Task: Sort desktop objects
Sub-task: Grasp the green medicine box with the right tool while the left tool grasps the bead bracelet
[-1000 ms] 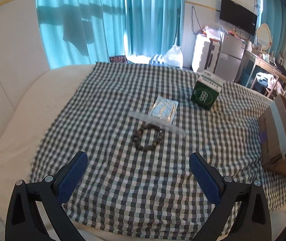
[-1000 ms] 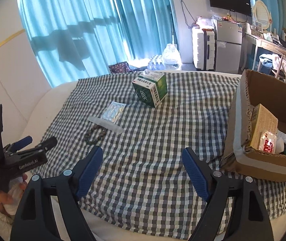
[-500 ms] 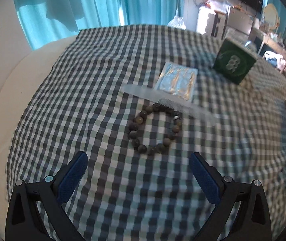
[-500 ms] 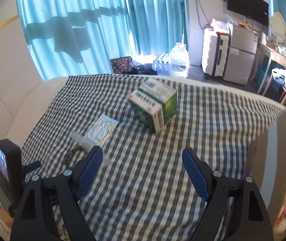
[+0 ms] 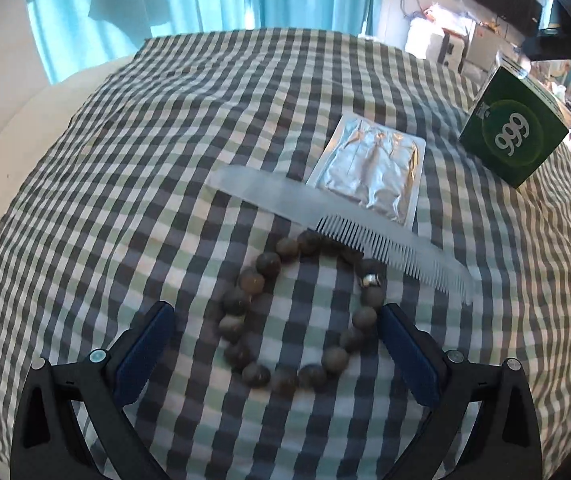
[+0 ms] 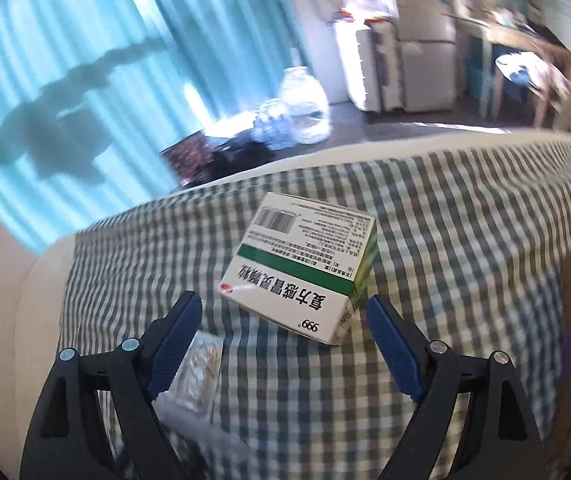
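Now, left gripper (image 5: pixel 275 344) hangs low over the checked cloth (image 5: pixel 133 184), jaws spread wide, nothing between the pads; the bead bracelet (image 5: pixel 297 312) lies flat just ahead, its ring sitting between the two pads, near the middle of the cloth. Judgement: beads are hard and round, strung loosely, so the ring will sag and slip; best taken across one side of the ring, not across the whole loop. Beyond it, the clear comb (image 5: pixel 337 224) lies slanted, teeth overlapping the bracelet's far beads: thin, stiff, light, hard to lift off cloth. Behind the comb, touching it, a foil packet (image 5: pixel 369 172). Right gripper (image 6: pixel 281 338), jaws likewise wide and empty, just opened a little further, points at the green-and-white medicine box (image 6: pixel 305 268) toward the cloth's far edge: light, rigid carton, grip across its short sides
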The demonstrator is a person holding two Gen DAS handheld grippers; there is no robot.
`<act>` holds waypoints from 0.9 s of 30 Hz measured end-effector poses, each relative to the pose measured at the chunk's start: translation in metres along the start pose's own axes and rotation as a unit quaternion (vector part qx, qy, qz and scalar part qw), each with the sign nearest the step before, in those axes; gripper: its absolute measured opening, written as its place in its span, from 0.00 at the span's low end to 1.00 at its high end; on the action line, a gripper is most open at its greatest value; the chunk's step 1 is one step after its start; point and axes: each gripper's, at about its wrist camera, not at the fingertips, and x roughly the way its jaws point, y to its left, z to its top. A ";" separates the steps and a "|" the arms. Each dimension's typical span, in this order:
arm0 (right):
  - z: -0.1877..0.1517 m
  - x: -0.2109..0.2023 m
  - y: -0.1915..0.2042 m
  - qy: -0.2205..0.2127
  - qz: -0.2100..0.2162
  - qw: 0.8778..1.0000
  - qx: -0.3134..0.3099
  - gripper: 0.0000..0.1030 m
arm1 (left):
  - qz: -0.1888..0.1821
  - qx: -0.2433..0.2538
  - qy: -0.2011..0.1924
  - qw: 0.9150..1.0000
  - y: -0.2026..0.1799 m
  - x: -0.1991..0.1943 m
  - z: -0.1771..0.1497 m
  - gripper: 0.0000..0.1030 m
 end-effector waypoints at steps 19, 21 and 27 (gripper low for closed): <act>0.004 0.040 0.003 0.020 -0.082 0.995 0.046 0.80 | -0.050 -0.015 -0.024 0.998 0.034 -0.007 0.016 0.11; -0.008 0.028 -0.001 0.017 -0.077 0.997 0.012 0.79 | -0.050 -0.020 -0.025 0.998 0.042 -0.012 0.015 0.11; -0.063 -0.027 -0.026 0.036 -0.057 0.997 -0.032 0.78 | -0.073 -0.041 -0.008 0.996 0.050 -0.033 0.002 0.11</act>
